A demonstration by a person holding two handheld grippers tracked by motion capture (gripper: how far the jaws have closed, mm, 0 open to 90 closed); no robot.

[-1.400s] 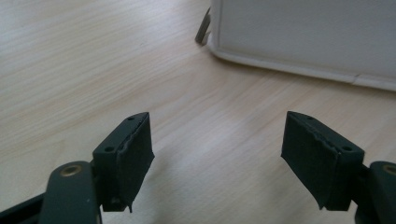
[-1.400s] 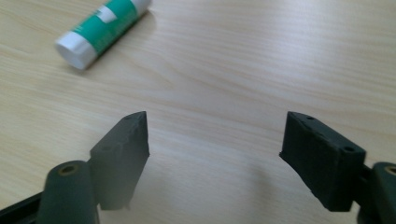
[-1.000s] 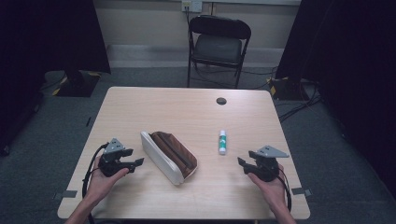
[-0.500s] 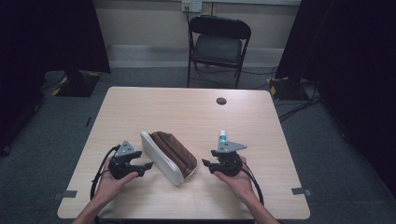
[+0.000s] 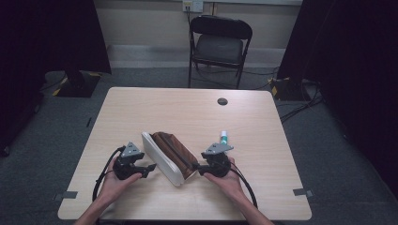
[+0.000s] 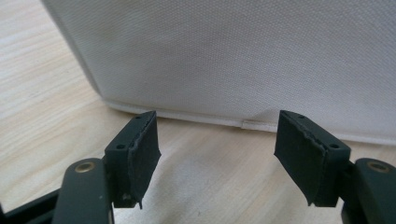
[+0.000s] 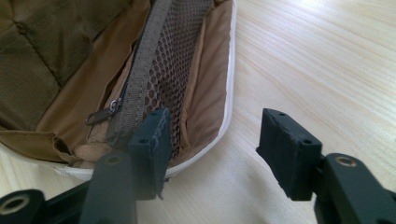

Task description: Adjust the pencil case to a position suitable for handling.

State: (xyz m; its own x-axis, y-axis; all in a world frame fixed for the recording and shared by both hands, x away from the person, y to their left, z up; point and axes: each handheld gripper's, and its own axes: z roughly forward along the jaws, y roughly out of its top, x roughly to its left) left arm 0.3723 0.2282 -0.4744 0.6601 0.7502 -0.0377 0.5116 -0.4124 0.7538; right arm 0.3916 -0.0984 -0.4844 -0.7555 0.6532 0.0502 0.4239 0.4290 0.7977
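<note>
A pouch, white outside and brown inside, lies open at the front middle of the table. My left gripper is just left of it. In the left gripper view its jaws stand open and face the pouch's white fabric side; they have just been opening, with nothing between them. My right gripper sits at the pouch's right end. In the right gripper view its jaws have just been opening, over bare wood, beside the white rim and the mesh zip pocket. They grip nothing.
A small white tube with a green cap lies just behind my right gripper. A round black disc sits near the table's far edge. A black folding chair stands beyond the table.
My right gripper has travelled left from near the table's right edge to the pouch's right end. My left gripper has edged right, closer to the pouch. The pouch has not moved.
</note>
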